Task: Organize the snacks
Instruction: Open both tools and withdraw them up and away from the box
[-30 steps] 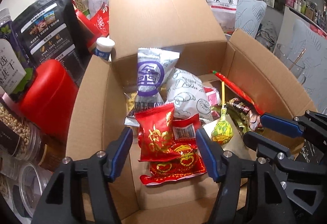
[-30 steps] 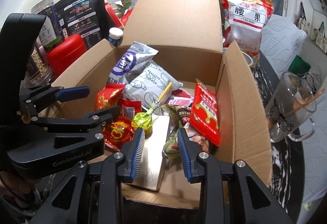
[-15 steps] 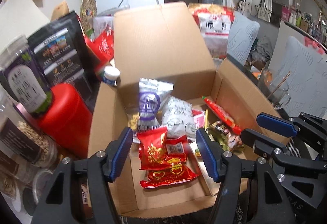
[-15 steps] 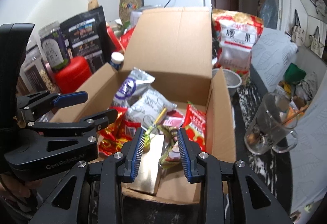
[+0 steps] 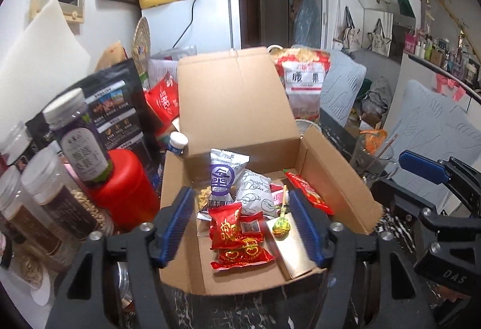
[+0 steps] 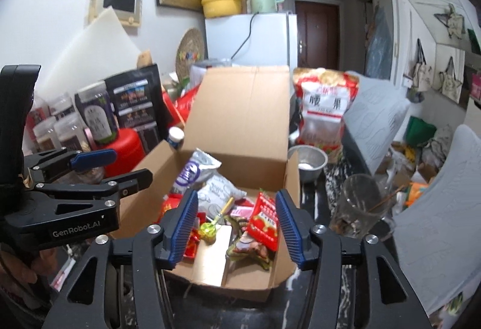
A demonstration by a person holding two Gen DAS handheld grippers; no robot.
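An open cardboard box (image 5: 237, 106) (image 6: 240, 106) holds several snacks: red packets (image 5: 237, 236), a silver and purple bag (image 5: 224, 178) (image 6: 192, 169), a white patterned bag (image 5: 255, 196), a green lollipop (image 5: 281, 225) (image 6: 209, 228), a red sachet (image 6: 264, 220) and a flat tan card (image 5: 293, 248) (image 6: 213, 251). My left gripper (image 5: 242, 226) hangs above the box's near side, its jaws opening with nothing between them. My right gripper (image 6: 236, 228) hangs likewise, jaws opening and empty, and also shows at the right edge of the left view (image 5: 427, 178).
Jars (image 5: 81, 142) and a red canister (image 5: 126, 187) crowd the left with black pouches (image 5: 117, 109). A large red and white snack bag (image 6: 324, 109) stands behind the box. A metal bowl (image 6: 308, 162) and a glass mug (image 6: 360, 205) sit to the right, with grey cushions (image 5: 433, 130) beyond.
Both grippers have risen and drawn back from the box, so it looks smaller and lower. The right jaws have widened from nearly shut. The left jaws have widened a little.
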